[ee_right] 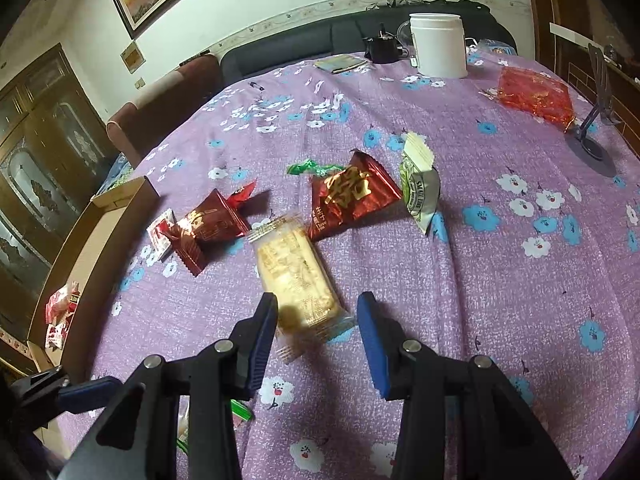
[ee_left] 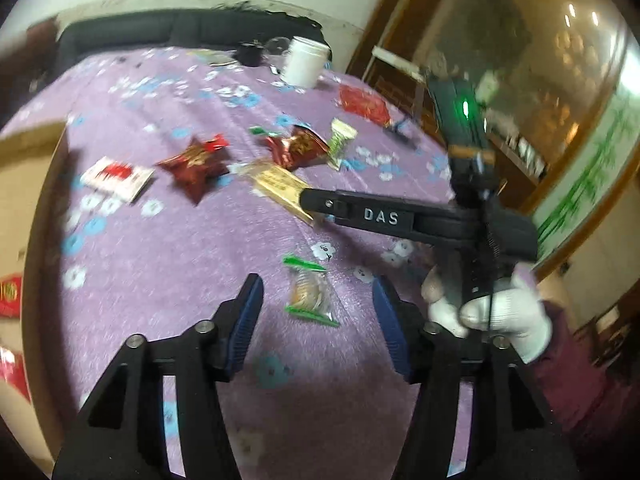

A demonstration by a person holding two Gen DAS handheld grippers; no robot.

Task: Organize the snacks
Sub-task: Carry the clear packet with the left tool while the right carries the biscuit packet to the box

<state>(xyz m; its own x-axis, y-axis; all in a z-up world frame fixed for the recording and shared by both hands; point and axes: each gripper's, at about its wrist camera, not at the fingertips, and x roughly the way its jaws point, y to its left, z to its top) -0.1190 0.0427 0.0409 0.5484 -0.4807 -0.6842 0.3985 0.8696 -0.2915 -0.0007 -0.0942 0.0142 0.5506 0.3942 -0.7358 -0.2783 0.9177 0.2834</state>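
On the surface (ee_right: 500, 280), under a purple flowered cloth, the snacks count out as 2 dark red foil packets, 1 pale yellow biscuit pack, 1 white-and-green packet, 1 small green twisted candy, 1 clear packet with green ends and 1 white-and-red flat packet.

Taking the biscuit pack (ee_right: 298, 276) as the landmark: the first red foil packet (ee_right: 212, 228) lies just to its left, the second red foil packet (ee_right: 352, 196) just behind it to the right, and the white-and-green packet (ee_right: 418, 188) stands beside that one. The green candy (ee_right: 310, 168) sits behind the second red packet. The white-and-red flat packet (ee_left: 118, 178) lies left of the first red one.

The right tongs (ee_right: 316, 328) are spread apart with the near end of the biscuit pack between the fingers; the pack is blurred, and contact cannot be told. The left tongs (ee_left: 318, 300) are also spread wide, with the clear green-ended packet (ee_left: 310, 292) lying between their tips.

Far behind the biscuit pack stand 1 white jar (ee_right: 438, 46) and 1 red mesh bag (ee_right: 534, 94). To its left, a cardboard box (ee_right: 76, 248) sits at the surface edge.
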